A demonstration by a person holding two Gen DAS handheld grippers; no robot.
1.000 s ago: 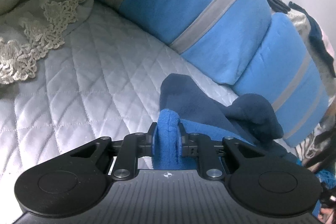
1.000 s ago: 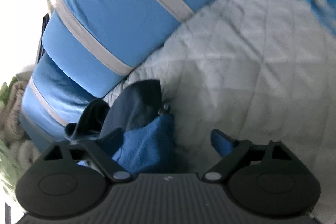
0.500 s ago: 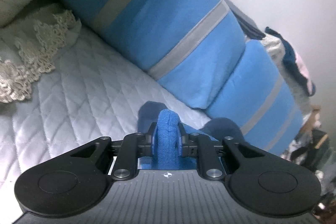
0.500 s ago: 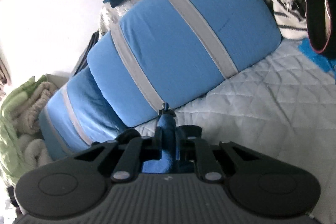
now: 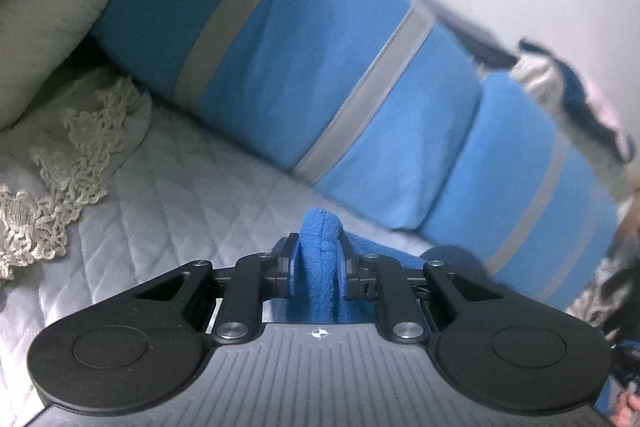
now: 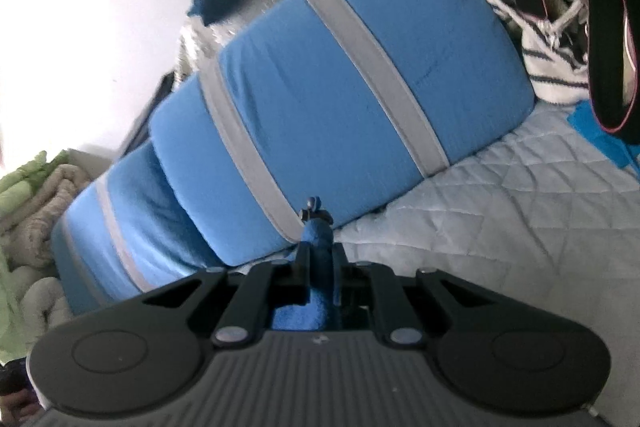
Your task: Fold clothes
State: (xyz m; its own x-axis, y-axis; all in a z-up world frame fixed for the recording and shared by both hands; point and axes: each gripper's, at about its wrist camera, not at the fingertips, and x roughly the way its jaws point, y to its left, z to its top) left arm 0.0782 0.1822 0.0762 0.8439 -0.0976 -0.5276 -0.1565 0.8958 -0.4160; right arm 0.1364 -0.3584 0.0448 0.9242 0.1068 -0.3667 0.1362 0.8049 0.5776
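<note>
Above quilted white bedspread, near striped blue cushions: left gripper and right gripper each clamped on bright blue fleece garment; folding barely begun, no fold visible yet.

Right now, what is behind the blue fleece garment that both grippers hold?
Behind the blue fleece garment lie striped blue cushions on the quilted bedspread. The gripper bodies hide the garment's lower part and whatever is under it.

Both grippers were clamped down at this point. The left gripper had its jaws pinched on a thick fold of blue fleece, pointing somewhat downward. The right gripper was squeezed nearly all the way closed on a thinner bit of the same fleece, angled down too.
</note>
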